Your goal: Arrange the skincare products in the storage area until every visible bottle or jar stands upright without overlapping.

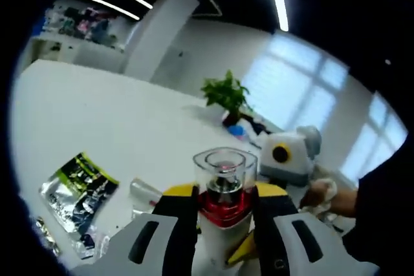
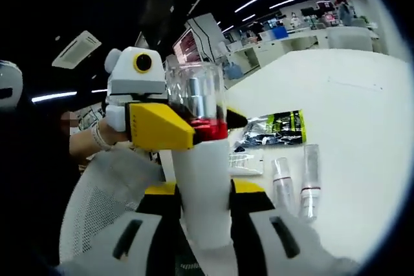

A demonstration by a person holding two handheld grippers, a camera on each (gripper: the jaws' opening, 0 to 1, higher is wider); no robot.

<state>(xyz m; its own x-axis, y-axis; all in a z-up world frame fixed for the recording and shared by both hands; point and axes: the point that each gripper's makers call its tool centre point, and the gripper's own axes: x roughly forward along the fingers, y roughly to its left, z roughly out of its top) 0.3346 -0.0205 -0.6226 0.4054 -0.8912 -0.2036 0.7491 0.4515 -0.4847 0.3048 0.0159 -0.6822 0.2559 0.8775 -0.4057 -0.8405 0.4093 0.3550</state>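
Note:
A pump bottle (image 1: 223,167) with a clear cap, a red collar and a white body is held up above the white table (image 1: 97,114). My left gripper (image 1: 225,201) is shut on it at the red collar, one jaw on each side. In the right gripper view the same bottle (image 2: 202,159) stands upright, and my right gripper (image 2: 204,193) is shut on its white lower body. There the left gripper (image 2: 213,127) comes in from the left, its yellow jaws clamped at the red collar.
A green and black foil packet (image 2: 275,128) lies flat on the table (image 2: 349,95). Two clear tubes (image 2: 310,179) lie on their sides beside a small clear box (image 2: 246,159). A potted plant (image 1: 226,95) stands farther back. A person's hand (image 1: 320,193) is at the right.

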